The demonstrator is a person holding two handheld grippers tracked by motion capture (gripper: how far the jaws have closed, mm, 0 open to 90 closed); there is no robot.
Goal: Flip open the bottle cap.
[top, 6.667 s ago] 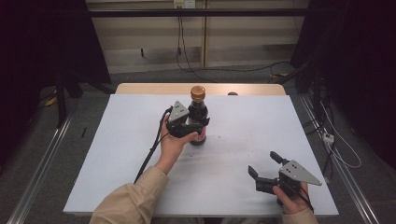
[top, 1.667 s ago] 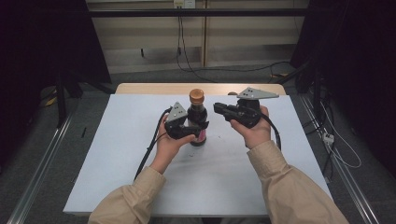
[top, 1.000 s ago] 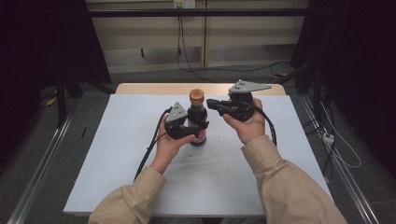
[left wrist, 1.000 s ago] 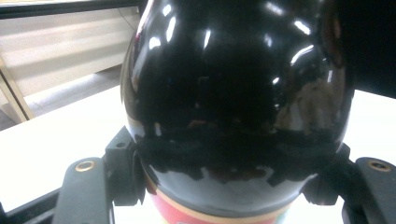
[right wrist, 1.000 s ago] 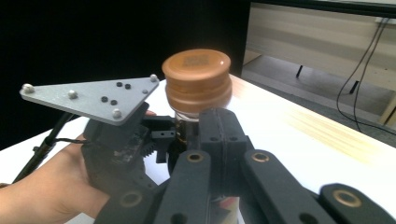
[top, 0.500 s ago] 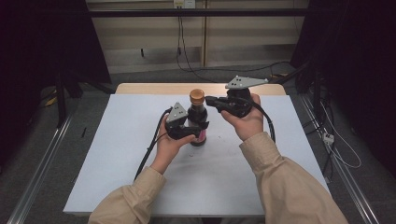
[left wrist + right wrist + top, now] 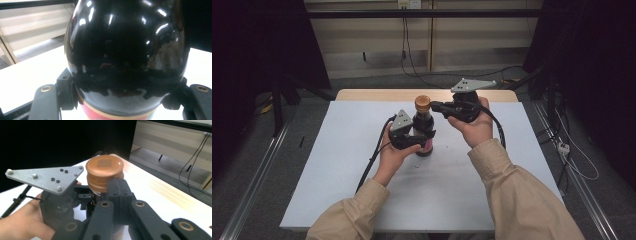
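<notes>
I am clamping the left claw (image 7: 419, 142) on the belly of the dark bottle (image 7: 424, 131), which is standing upright near the middle of the white counter (image 7: 337, 165). At the bottle's 1 o'clock my right claw (image 7: 435, 105) is reaching in level, jaws shut together, their tips sitting against the neck just under the brown cap (image 7: 422, 103).

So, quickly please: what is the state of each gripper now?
Left gripper: shut on the dark bottle.
Right gripper: shut, beside the bottle's brown cap.
</notes>
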